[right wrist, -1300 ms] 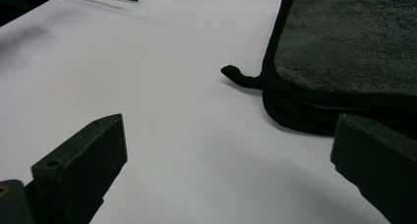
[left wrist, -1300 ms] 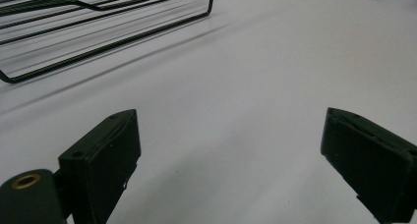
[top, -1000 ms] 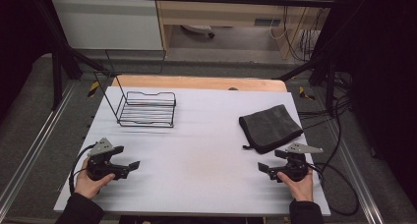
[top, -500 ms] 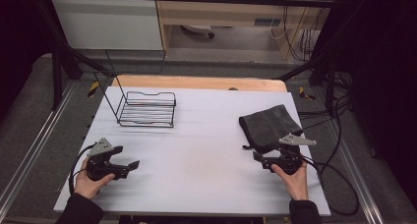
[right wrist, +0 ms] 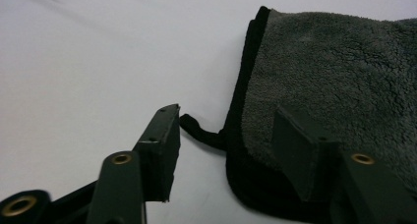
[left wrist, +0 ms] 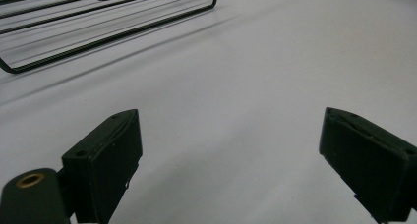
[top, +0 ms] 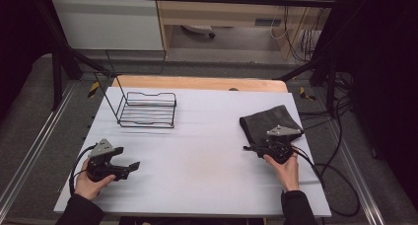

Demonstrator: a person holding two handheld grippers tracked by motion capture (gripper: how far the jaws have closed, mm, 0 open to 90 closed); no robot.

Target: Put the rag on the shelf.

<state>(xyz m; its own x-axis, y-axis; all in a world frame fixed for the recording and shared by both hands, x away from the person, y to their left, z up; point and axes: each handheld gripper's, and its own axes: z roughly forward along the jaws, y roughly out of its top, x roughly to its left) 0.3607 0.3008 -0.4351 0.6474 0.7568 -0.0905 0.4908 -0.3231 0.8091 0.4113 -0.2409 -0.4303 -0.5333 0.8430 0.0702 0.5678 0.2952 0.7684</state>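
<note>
A dark grey folded towel [top: 268,121] [right wrist: 334,76] lies at the right of the white table [top: 207,136]. My right gripper [top: 251,147] [right wrist: 226,113] is at the towel's near left corner. One jaw rests on the bare table and the other sits over the pile, with the towel's black edge and a small loop [right wrist: 196,130] between them. Its jaws have just been closing and stand about half apart, pads clear of the cloth. My left gripper [top: 130,168] [left wrist: 231,118] rests wide open near the front left, holding nothing.
A black wire basket [top: 147,110] [left wrist: 98,32] stands empty at the back left. A wooden strip [top: 197,83] runs along the far edge. Cables [top: 320,170] trail off the table's right side, and black frame posts stand at both back corners.
My right gripper has moved forward and a little left to the towel's corner, and its jaws have narrowed around the edge. The left gripper has stayed where it was.
</note>
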